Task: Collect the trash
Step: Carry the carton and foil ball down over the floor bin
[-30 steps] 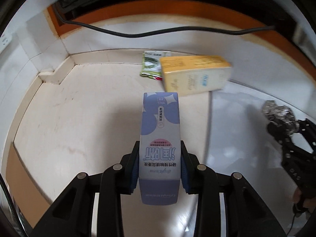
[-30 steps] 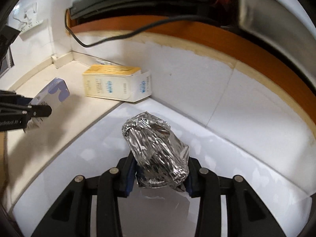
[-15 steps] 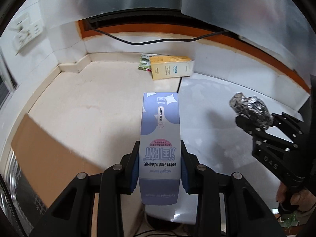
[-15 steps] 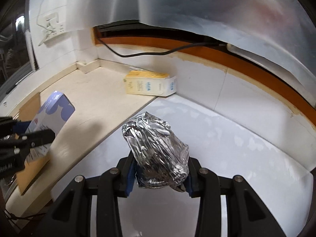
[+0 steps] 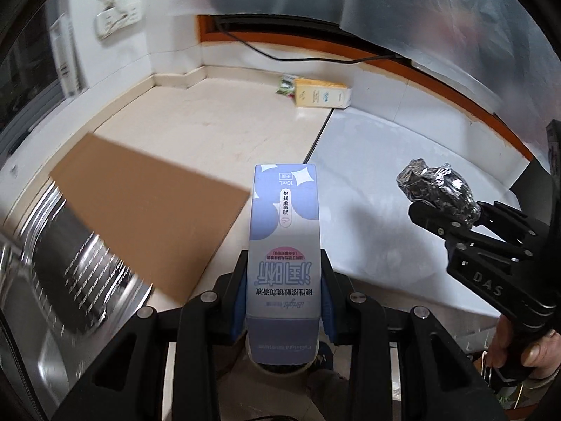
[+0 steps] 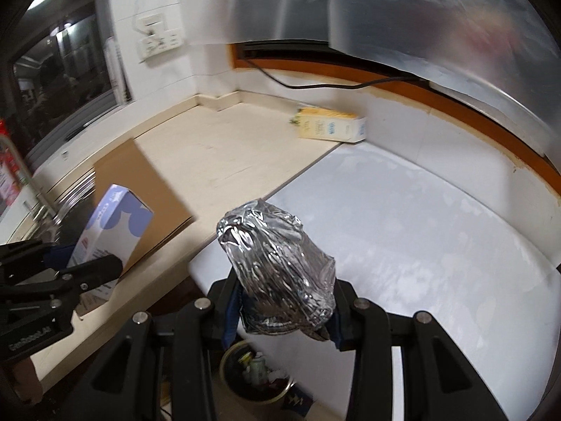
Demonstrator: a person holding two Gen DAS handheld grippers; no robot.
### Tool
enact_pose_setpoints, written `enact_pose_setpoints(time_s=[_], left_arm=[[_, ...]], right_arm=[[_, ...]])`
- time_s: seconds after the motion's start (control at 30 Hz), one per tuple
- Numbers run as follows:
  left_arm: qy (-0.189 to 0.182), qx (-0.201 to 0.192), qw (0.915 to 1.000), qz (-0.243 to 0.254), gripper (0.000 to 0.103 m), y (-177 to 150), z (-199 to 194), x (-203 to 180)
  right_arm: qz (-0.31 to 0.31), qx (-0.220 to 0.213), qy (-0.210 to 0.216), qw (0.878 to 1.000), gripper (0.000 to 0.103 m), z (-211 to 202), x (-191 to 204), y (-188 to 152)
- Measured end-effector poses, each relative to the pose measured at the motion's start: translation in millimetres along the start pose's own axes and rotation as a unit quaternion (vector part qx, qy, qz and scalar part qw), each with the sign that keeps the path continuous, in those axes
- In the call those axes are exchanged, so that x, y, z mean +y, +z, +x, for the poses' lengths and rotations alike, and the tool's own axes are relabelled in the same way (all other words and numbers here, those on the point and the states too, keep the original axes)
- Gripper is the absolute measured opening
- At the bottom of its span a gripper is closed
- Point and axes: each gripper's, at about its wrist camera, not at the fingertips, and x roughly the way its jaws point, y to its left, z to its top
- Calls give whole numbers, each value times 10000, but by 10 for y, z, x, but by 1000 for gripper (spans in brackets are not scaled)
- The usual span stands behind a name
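Item: box (image 5: 284, 245), light stiff card, being gripped low on its long sides by the left claw (image 5: 284, 301), above the tabletop (image 5: 217, 133) edge. Item: foil wad (image 6: 277, 266) (soft, crushable) being pinched at mid-body by the right claw (image 6: 284, 312), over the bin (image 6: 256, 375).

Two grippers are in view: the left gripper (image 5: 284, 301) and the right gripper (image 6: 284, 307), each with one item between its jaws. There is one purple-and-white carton (image 5: 284, 245) and one crumpled foil ball (image 6: 277, 266). On the counter (image 5: 196, 133) lies one yellow box (image 5: 320, 94) at the far edge by the wall, with one green packet (image 5: 284, 86) touching its left end, and one brown cardboard sheet (image 5: 147, 217) at the near left edge. One trash bin (image 6: 254, 373) stands below the counter's near edge. One wall socket panel (image 6: 159, 40) and one black cable (image 6: 336, 84) show on the back wall.
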Motion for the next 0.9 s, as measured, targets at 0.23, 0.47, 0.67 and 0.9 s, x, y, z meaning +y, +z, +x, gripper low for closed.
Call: enact_pose_setpoints(time_s=[0.23, 0.47, 0.67, 0.9], left_arm=[[27, -43, 10000, -28, 33, -490, -313, 96], [-62, -48, 9999, -81, 33, -905, -544, 147], [-37, 56, 10000, 27, 33, -1189, -539, 70], [13, 279, 9996, -32, 33, -1477, -369, -55]], right_arm=[[-164, -51, 59, 9998, 40, -355, 326, -274], [-95, -62, 56, 9999, 40, -687, 535, -593], [-105, 92, 128, 9998, 40, -817, 686, -870], [-260, 703, 165, 9971, 40, -589, 725, -1206]])
